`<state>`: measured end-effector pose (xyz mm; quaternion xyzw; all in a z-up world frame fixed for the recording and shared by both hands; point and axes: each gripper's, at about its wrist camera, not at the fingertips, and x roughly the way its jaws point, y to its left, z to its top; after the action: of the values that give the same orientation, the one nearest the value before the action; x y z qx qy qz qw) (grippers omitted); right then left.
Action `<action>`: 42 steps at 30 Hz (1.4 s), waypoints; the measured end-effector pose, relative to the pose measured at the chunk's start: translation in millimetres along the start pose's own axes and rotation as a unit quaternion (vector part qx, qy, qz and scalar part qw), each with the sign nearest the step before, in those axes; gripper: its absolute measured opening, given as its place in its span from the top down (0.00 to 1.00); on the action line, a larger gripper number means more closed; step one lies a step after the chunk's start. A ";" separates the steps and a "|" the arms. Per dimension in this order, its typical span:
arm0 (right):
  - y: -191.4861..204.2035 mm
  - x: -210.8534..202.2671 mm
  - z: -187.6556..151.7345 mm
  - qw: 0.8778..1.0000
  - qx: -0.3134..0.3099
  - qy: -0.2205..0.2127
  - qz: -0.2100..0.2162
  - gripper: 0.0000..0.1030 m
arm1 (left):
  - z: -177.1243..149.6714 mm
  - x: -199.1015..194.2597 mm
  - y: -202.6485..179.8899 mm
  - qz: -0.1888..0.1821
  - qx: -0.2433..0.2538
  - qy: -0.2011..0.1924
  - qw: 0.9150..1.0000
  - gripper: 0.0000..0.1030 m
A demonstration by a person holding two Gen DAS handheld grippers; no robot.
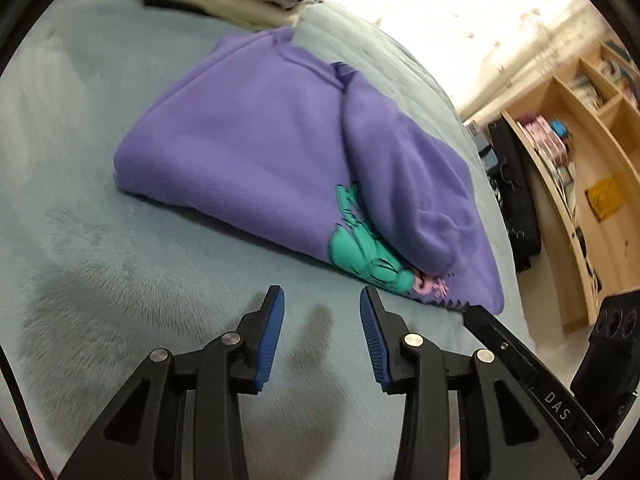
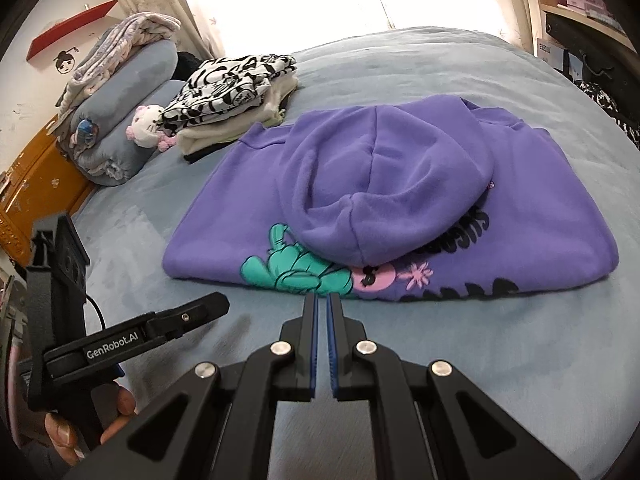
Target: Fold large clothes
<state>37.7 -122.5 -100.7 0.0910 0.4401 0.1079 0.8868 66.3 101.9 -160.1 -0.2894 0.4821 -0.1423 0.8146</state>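
The purple hoodie (image 2: pixel 380 200) lies crosswise just ahead; my right gripper (image 2: pixel 322 308), closed and empty, nearly touches its near edge, while my left gripper (image 1: pixel 322 300), half-open and empty, sits farther left.

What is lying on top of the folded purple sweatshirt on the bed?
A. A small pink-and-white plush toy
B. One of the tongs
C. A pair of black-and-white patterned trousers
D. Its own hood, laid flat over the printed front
D: the hood lies flat on the purple sweatshirt, partly covering its teal and pink print; nothing else rests on it.
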 end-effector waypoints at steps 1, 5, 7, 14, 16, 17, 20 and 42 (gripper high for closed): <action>-1.5 4.1 2.6 1.000 0.001 0.000 -0.003 0.96 | 1.1 4.6 4.9 -0.004 -0.009 0.000 1.000 0.63; -6.4 15.7 14.6 1.000 0.004 -0.004 -0.010 0.96 | 9.3 19.6 19.0 -0.021 -0.040 -0.007 0.999 0.63; -8.4 20.3 23.4 1.000 0.004 -0.015 -0.017 0.96 | 16.1 25.3 23.7 -0.025 -0.049 -0.017 0.998 0.63; -12.1 39.9 55.3 0.999 0.003 -0.043 -0.029 0.96 | 36.9 49.9 35.5 -0.039 -0.085 -0.029 0.995 0.63; -12.9 47.0 63.5 0.999 0.003 -0.045 -0.031 0.96 | 44.3 57.2 37.4 -0.044 -0.092 -0.030 0.994 0.63; -12.8 49.2 65.5 0.998 0.003 -0.045 -0.032 0.96 | 48.1 58.3 39.7 -0.045 -0.094 -0.031 0.994 0.63; -14.4 58.7 70.4 0.999 0.007 -0.036 -0.033 0.96 | 54.6 63.4 40.1 -0.049 -0.095 -0.034 0.994 0.63; -25.1 94.6 78.1 0.998 0.003 -0.009 -0.056 0.92 | 106.2 53.0 24.5 -0.020 -0.036 -0.125 0.991 0.78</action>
<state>158.8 -126.1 -132.5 0.0695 0.4366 0.0561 0.8952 183.5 129.8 -173.2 -0.3439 0.3754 -0.1042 0.8543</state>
